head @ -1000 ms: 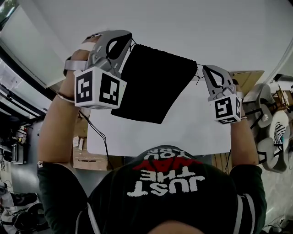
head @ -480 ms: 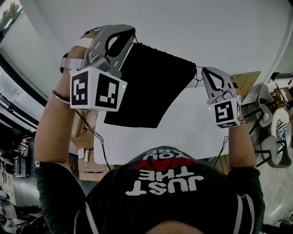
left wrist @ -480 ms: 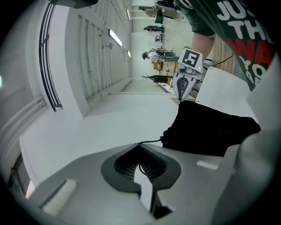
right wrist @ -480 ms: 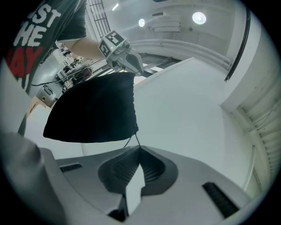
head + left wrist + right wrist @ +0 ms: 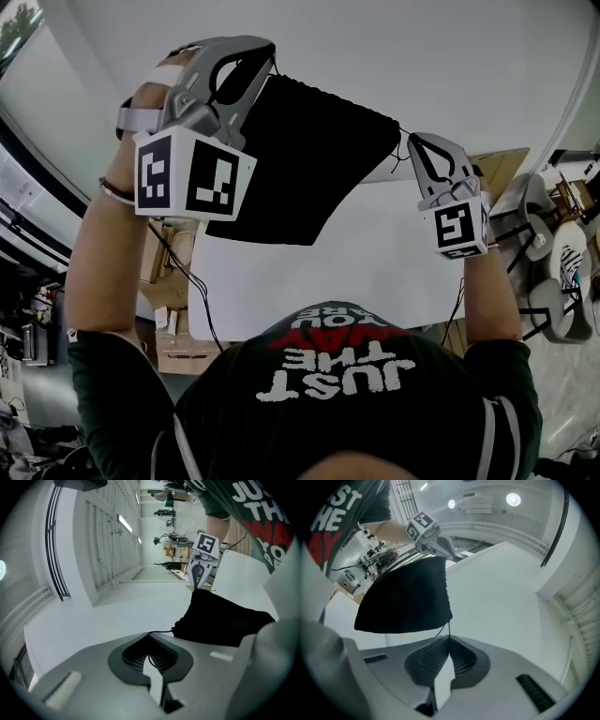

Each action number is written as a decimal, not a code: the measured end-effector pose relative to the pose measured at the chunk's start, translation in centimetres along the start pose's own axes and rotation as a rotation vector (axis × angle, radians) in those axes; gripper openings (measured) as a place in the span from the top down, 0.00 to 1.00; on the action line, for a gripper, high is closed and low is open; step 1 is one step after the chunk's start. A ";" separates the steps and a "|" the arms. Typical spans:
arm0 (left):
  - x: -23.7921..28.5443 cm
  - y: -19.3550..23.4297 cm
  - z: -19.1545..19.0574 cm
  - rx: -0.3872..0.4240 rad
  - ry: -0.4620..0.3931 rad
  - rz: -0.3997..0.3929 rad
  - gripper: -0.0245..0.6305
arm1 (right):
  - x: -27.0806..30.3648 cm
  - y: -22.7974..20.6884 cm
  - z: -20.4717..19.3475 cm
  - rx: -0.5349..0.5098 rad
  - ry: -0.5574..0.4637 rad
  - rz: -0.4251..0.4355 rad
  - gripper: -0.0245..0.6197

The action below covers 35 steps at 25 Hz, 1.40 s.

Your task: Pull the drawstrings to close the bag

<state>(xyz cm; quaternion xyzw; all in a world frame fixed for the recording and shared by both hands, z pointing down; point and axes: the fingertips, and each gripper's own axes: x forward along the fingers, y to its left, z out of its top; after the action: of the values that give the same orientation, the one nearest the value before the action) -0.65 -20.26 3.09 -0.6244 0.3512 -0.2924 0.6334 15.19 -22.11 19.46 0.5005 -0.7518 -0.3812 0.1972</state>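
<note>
A black drawstring bag [image 5: 309,159] hangs in the air above the white table [image 5: 375,272], stretched between both grippers. My left gripper [image 5: 272,64] is shut on the drawstring at the bag's left top corner. My right gripper [image 5: 410,141] is shut on the drawstring at the right corner. In the left gripper view the thin cord [image 5: 161,632] runs from the closed tips [image 5: 149,633] to the bag [image 5: 225,618], with the right gripper [image 5: 199,571] beyond. In the right gripper view the cord [image 5: 449,629] leaves the closed tips [image 5: 450,637] toward the bag [image 5: 405,599] and the left gripper [image 5: 436,541].
A cardboard box [image 5: 173,328] stands on the floor left of the table, with a cable hanging past it. Chairs [image 5: 553,281] stand at the right. A pale wall lies beyond the bag.
Both hands have risen, the left one more, and the bag has come up with them. The bag now hangs farther above the table.
</note>
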 end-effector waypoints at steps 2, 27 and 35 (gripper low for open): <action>0.2 0.0 -0.1 0.000 0.000 0.001 0.96 | 0.1 0.0 -0.1 0.008 -0.003 0.003 0.95; -2.9 2.1 -1.3 0.048 0.031 0.061 0.96 | -0.2 -2.1 -1.3 -0.160 0.148 -0.119 0.95; -3.9 2.5 1.2 0.059 -0.023 0.070 0.96 | -0.7 -0.5 0.1 -0.053 0.105 -0.042 0.95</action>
<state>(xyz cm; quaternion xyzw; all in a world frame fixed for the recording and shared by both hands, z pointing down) -2.11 -16.30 0.88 -0.5961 0.3571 -0.2731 0.6653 15.75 -21.51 19.08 0.5301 -0.7194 -0.3781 0.2417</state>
